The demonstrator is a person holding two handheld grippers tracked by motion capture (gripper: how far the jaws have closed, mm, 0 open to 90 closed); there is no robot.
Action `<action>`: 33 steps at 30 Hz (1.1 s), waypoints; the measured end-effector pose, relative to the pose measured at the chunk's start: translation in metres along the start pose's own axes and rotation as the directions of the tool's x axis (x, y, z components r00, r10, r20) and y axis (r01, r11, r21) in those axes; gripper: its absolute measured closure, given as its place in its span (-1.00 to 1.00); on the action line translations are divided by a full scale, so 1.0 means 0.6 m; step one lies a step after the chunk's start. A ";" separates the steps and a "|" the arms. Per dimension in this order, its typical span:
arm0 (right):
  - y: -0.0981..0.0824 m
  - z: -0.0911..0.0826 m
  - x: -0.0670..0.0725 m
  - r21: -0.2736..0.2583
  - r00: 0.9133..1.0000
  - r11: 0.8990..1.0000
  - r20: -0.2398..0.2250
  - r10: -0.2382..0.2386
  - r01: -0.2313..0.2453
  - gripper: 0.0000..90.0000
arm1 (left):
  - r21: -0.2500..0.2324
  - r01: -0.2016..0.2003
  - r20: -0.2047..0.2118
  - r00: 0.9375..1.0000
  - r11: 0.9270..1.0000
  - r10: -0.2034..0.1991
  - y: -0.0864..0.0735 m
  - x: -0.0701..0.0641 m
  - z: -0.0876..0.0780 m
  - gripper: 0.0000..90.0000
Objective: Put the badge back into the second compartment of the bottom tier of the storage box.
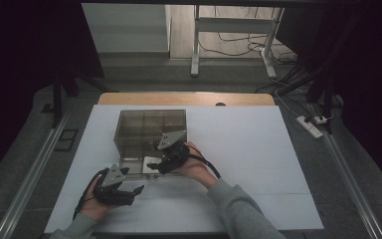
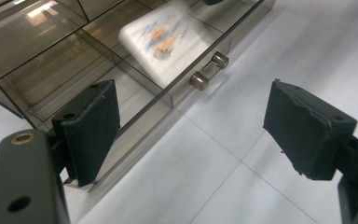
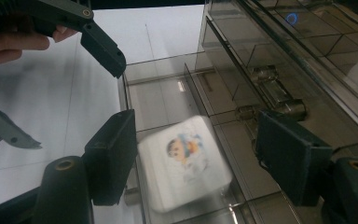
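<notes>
Clear smoked-plastic organizer box (image 1: pixel 151 130) sits mid-table on the white table top (image 1: pixel 258 149), with its lower drawer (image 1: pixel 135 167) pulled out toward the person.

A white packet (image 1: pixel 152 161) with a cartoon print lies in the open drawer. In the right gripper view it is blurred and sits between the jaws of the right gripper (image 3: pixel 196 163), below them in a drawer compartment. The jaws are spread wide and neither pad touches it, so the packet is released, not grasped. I cannot tell whether it is resting flat or tilted.

The right gripper (image 1: pixel 166 162) hangs over the drawer, close to the box front. The drawer's divider walls and the box's front edge crowd the jaws on both sides. Two metal knobs (image 2: pixel 209 70) on the drawer front stick out toward the person.

The left gripper (image 1: pixel 122 191) is on the near left of the table, just beside the drawer's front corner. Its jaws are apart, holding nothing. In the left gripper view (image 2: pixel 191 135) one pad (image 2: pixel 91 130) overlaps the drawer's corner wall; contact cannot be judged. The other pad is over bare table.

Beyond the table there is a floor with a power strip (image 1: pixel 311 125), loose cables (image 1: pixel 234 47) and a white frame leg (image 1: pixel 195 45).
</notes>
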State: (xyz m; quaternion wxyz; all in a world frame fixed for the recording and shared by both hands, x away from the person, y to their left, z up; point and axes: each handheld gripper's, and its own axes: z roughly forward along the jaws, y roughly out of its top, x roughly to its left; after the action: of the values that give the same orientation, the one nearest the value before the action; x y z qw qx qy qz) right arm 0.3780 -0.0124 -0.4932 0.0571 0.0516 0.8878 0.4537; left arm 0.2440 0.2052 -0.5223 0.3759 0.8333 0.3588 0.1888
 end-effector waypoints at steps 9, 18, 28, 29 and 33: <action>-0.005 -0.027 0.001 0.003 1.000 1.000 -0.002 0.022 -0.022 -0.34 | 0.001 0.000 0.000 1.000 1.000 0.000 0.000 -0.001 0.001 -0.59; -0.021 -0.061 0.004 -0.016 0.999 0.999 0.009 0.042 -0.042 -0.33 | 0.005 -0.002 -0.002 1.000 1.000 0.002 0.001 -0.001 0.002 -0.59; -0.057 -0.124 0.003 -0.036 0.994 0.996 0.069 0.087 -0.085 -0.31 | 0.008 -0.002 -0.005 1.000 1.000 0.002 0.001 -0.002 0.002 -0.59; -0.062 -0.131 0.002 -0.035 0.992 0.995 0.076 0.096 -0.093 -0.30 | 0.007 -0.002 -0.004 1.000 1.000 0.002 0.001 -0.002 0.002 -0.59; -0.085 -0.158 0.002 -0.037 0.988 0.993 0.106 0.115 -0.112 -0.30 | 0.008 -0.002 -0.005 1.000 1.000 0.002 0.001 -0.002 0.003 -0.59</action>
State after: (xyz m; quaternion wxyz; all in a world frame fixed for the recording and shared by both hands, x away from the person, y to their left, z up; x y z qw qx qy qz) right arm 0.3608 -0.1178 -0.4794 0.0800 0.1258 0.8720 0.4663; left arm 0.2445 0.2031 -0.5229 0.3714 0.8346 0.3598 0.1898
